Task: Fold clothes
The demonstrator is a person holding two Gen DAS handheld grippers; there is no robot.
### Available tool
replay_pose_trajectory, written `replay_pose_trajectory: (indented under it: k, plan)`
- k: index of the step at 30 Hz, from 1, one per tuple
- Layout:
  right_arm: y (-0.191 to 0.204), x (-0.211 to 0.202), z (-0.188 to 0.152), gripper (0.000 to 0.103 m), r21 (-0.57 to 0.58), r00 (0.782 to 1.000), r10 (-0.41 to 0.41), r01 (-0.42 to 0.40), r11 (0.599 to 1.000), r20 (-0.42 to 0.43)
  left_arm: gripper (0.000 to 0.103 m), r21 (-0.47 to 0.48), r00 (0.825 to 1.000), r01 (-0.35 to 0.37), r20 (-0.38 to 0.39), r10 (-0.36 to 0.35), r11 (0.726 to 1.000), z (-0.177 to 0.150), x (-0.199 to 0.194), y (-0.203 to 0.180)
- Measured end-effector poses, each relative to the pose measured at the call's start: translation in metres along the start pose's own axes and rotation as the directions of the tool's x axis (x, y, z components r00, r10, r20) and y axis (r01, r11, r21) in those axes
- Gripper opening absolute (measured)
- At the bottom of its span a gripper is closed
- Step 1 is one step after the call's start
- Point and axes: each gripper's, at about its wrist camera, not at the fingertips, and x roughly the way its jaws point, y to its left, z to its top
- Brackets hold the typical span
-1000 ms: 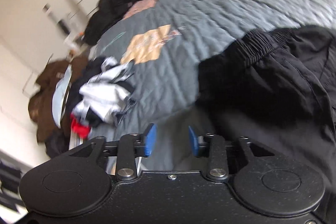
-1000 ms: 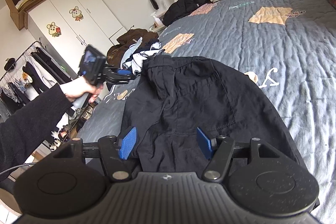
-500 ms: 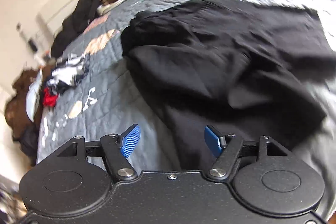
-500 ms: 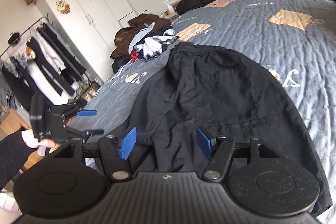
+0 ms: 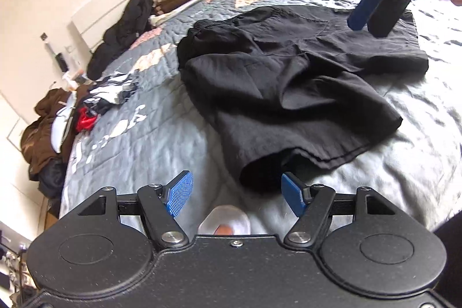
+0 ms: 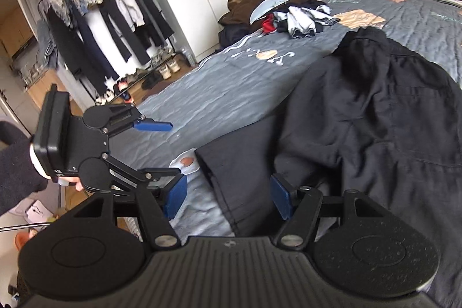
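Lying rumpled: black shorts (image 5: 291, 82) | hem between left hand-held gripper (image 5: 239, 194) fingers

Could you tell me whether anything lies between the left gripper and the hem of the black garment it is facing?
Nothing visible does. The left gripper is open, and only bare grey bedspread lies between its fingers and the nearest hem of the black garment. The right gripper, also open, is at another hem of it.

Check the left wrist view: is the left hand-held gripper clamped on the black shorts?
No, the left hand-held gripper is open, its blue fingers spread apart just short of the black shorts.
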Motion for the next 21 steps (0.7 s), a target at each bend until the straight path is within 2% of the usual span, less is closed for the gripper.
replay_pose_trajectory:
  k: [3,9,11,13,14,16,19,21]
  plan:
    - [0.007,0.009,-0.004,0.063,-0.006,1.000,-0.003,0.003,1.000,-0.015,0.067,-0.067,1.000,0.010,-0.012,-0.011,0.998,-0.007,0.012,0.003]
    - [0.012,0.027,-0.015,0.063,-0.009,0.999,-0.015,0.014,1.000,-0.051,0.066,-0.164,1.000,-0.029,-0.013,0.028,0.986,-0.009,0.057,-0.003]
    - [0.011,0.029,-0.018,0.063,-0.004,0.998,-0.024,0.024,1.000,-0.059,0.057,-0.202,0.999,-0.024,-0.029,0.019,0.979,-0.008,0.072,-0.002]
    - [0.009,0.031,-0.019,0.063,0.002,0.997,-0.032,0.032,0.999,-0.065,0.014,-0.243,0.998,-0.003,-0.059,-0.011,0.970,-0.009,0.086,0.001]
    - [0.009,0.033,-0.020,0.063,0.005,0.997,-0.031,0.032,0.999,-0.065,0.007,-0.261,0.998,-0.008,-0.067,-0.010,0.965,-0.010,0.089,0.003]
    - [0.008,0.033,-0.020,0.063,0.012,0.998,-0.025,0.026,1.000,-0.063,0.002,-0.255,0.998,-0.012,-0.067,-0.005,0.967,-0.013,0.084,0.008]
    - [0.006,0.030,-0.020,0.063,0.014,0.998,-0.015,0.016,1.000,-0.062,0.001,-0.146,0.995,-0.078,-0.066,0.069,0.986,-0.017,0.058,0.016]
    - [0.004,0.029,-0.020,0.063,0.016,0.998,-0.008,0.009,1.000,-0.063,0.001,-0.057,0.990,-0.136,-0.056,0.133,0.989,-0.021,0.035,0.023]
